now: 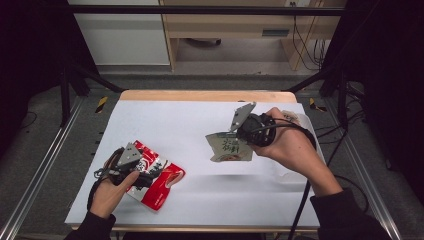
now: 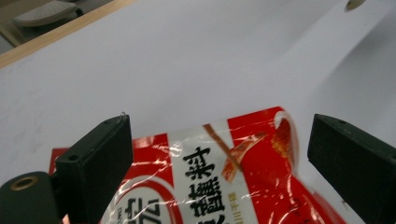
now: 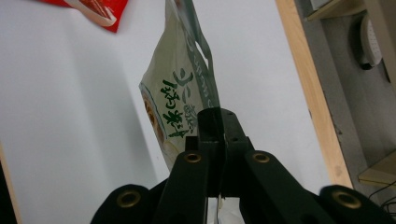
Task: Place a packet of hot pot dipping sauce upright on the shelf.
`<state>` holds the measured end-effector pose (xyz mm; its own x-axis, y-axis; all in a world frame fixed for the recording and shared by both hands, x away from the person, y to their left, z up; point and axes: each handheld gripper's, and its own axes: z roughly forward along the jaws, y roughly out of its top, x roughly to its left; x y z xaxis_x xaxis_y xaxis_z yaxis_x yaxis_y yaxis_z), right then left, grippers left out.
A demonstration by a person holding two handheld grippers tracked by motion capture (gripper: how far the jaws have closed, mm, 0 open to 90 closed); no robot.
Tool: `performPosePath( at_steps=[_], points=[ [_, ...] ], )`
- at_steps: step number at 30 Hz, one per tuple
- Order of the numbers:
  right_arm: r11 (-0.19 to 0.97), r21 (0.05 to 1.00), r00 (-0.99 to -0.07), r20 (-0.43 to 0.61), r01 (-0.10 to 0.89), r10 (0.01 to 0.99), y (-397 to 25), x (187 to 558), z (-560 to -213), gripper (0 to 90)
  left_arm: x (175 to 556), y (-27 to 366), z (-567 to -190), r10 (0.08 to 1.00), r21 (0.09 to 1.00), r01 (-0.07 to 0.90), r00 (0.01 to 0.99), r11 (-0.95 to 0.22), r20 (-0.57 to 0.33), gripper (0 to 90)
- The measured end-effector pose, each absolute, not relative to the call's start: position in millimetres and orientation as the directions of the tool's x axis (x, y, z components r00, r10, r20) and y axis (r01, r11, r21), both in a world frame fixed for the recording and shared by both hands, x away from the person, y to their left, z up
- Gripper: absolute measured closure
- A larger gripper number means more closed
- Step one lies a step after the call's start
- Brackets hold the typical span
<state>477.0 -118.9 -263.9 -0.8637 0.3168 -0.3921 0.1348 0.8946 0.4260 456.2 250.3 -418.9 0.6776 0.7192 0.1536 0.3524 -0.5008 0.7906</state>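
Holding the green packet [image 1: 229, 147] pinched and lifted, the right gripper [image 3: 217, 122] looks mid-carry, while the left gripper [image 2: 219, 154], jaws spread around the red packet [image 2: 219, 182], must next close.

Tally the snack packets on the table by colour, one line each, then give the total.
Red packet, lying between the open jaws of the left gripper: 1
Pale green packet, clamped in the right gripper: 1
Total: 2
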Motion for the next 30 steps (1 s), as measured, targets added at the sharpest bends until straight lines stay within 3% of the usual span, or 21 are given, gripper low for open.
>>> performPosePath(
  at_steps=[10, 16, 30],
  points=[
    [0.866, 0.471, -0.819, -0.421, 0.169, 0.389, -158, 482, -242, 90.0, 454, 271, -423, 0.79, 0.832, 0.366, 0.599, -0.417, 0.132, 6.9],
    [0.852, 0.488, -0.789, -0.441, 0.188, 0.427, -181, 484, -235, 90.0, 456, 279, -427, 0.791, 0.839, 0.392, 0.607, -0.379, 0.073, 6.9],
    [0.837, 0.499, -0.735, -0.478, 0.223, 0.481, -221, 494, -230, 90.0, 456, 285, -433, 0.803, 0.836, 0.397, 0.59, -0.379, 0.083, 7.2]
  ],
)
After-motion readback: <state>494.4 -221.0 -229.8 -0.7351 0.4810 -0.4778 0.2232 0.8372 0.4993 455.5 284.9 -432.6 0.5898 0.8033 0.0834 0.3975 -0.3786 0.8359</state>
